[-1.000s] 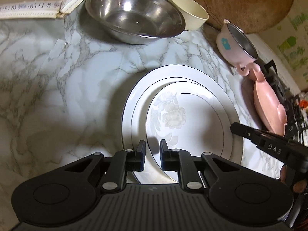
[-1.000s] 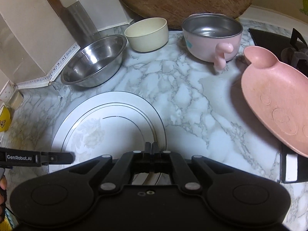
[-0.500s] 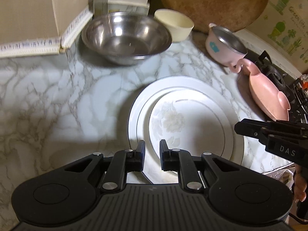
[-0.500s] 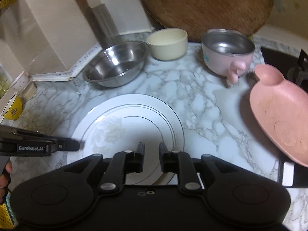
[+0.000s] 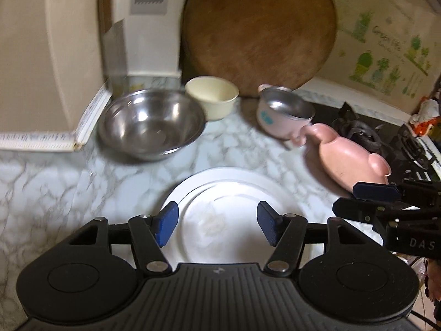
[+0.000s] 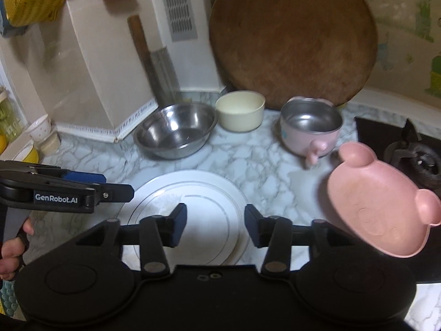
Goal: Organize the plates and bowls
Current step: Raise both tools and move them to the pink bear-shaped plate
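1. Both grippers hang over the marble counter (image 6: 261, 171) with nothing in them. The left gripper (image 5: 217, 227) has its blue-padded fingers spread wide above the near white plates, and the right gripper (image 6: 215, 227) shows the same wide gap, holding nothing.

2. The step in hand, as I read it: the two white plates are already nested, the small floral plate (image 5: 220, 218) lying inside the large white plate (image 5: 228, 173), so this looks like the pause between one stack and the next pick.

3. Next move, my judgement: the pink bear plate (image 6: 383, 201) on the right, near the stove, is the natural candidate to join the stack. It calls for the right gripper to swing right, come in low at the rim and pinch the thin edge; the plate looks light and slippery, so a shallow bite could let it tip.

4. Now the count, left to right along the far row: one steel bowl (image 6: 176, 129), one cream bowl (image 6: 239, 110) just beside it, one pink handled bowl (image 6: 311, 127) with a steel liner. Three bowls, none nested yet.

5. Plates: two white in the near middle, one pink on the right. Three plates.

6. Behind it all, one round wooden board (image 6: 292, 38) leans against the wall, and one cleaver (image 6: 154, 60) stands at far left. Neither is part of the job.
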The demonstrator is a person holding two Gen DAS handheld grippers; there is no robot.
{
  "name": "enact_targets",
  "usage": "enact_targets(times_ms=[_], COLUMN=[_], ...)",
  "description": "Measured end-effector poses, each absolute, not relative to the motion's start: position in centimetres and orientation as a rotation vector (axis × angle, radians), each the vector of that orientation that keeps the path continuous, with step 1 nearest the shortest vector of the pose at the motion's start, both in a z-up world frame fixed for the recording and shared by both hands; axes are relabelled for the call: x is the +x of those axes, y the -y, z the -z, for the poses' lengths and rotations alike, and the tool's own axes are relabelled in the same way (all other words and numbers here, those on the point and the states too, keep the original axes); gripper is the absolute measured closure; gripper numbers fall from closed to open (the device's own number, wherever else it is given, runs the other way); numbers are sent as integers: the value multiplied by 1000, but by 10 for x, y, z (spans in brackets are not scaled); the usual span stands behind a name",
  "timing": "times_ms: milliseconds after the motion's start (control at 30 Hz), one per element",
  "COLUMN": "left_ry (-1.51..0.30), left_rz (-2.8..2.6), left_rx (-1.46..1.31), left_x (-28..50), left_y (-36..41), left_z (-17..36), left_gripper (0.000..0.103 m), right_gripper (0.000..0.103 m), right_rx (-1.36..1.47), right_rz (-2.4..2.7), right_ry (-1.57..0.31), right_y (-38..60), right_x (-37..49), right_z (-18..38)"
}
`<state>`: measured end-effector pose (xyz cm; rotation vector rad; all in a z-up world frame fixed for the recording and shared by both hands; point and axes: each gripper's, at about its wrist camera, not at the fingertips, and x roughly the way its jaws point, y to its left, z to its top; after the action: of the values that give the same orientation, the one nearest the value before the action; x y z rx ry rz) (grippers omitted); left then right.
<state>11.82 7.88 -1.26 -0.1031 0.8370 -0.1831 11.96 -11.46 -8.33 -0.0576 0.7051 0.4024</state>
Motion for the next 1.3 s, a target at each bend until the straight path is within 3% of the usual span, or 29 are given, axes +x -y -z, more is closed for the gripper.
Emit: enact_targets(times_ms=[67, 500, 767, 1300], left_ry=[-821, -683, -676, -814], left_rz=[204, 355, 413, 448], left_rx=[-97, -14, 49, 171], left_x=[121, 140, 168, 239], left_y=[-70, 13, 65, 140], left_z=[7, -16, -11, 54], left_gripper=[33, 25, 25, 25], right_gripper=[42, 1, 0, 3], right_rx=[-49, -6, 0, 126], right_rz=[-381, -166, -32, 160], right_ry=[-685, -555, -534, -640], right_y=[123, 189, 222, 301], right_x=[115, 89, 92, 137], right_z=[78, 53, 59, 102])
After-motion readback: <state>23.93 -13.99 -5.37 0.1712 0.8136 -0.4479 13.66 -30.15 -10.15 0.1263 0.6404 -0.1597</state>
